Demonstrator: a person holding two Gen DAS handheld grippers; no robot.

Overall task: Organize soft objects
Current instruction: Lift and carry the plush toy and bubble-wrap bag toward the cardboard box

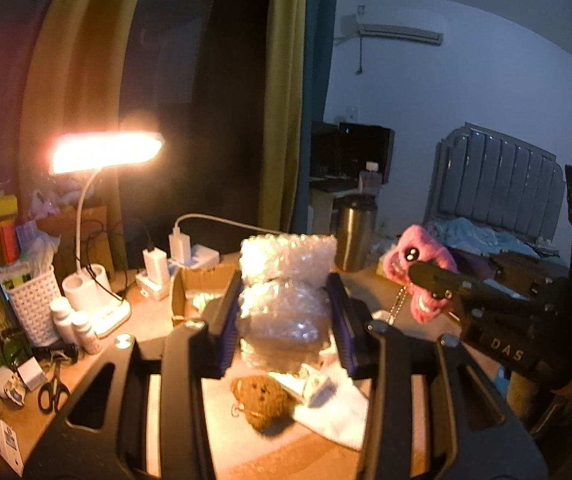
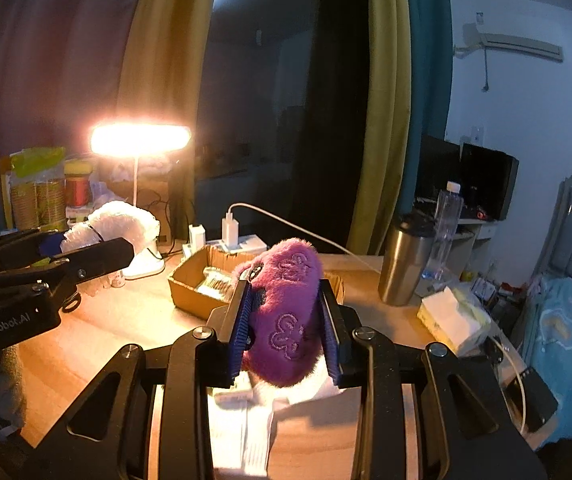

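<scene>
My left gripper (image 1: 287,286) is shut on a wad of clear bubble wrap (image 1: 286,260), held above the wooden desk (image 1: 158,320). In the right wrist view the same left gripper (image 2: 86,246) comes in from the left with the bubble wrap (image 2: 122,222) showing white. My right gripper (image 2: 284,296) is shut on a purple plush toy (image 2: 290,320) with embroidered marks. From the left wrist view the right gripper (image 1: 420,276) shows at the right with the plush toy (image 1: 400,258), pink there, and a ball chain hanging from it. A brown plush toy (image 1: 262,396) lies on the desk beside white cloth (image 1: 338,412).
An open cardboard box (image 2: 188,288) sits mid-desk behind the grippers. A lit desk lamp (image 1: 106,152), chargers (image 1: 156,266), a white basket (image 1: 34,304), small bottles and scissors (image 1: 52,392) crowd the left. A steel tumbler (image 2: 404,264), a water bottle and a tissue pack (image 2: 452,320) stand at the right.
</scene>
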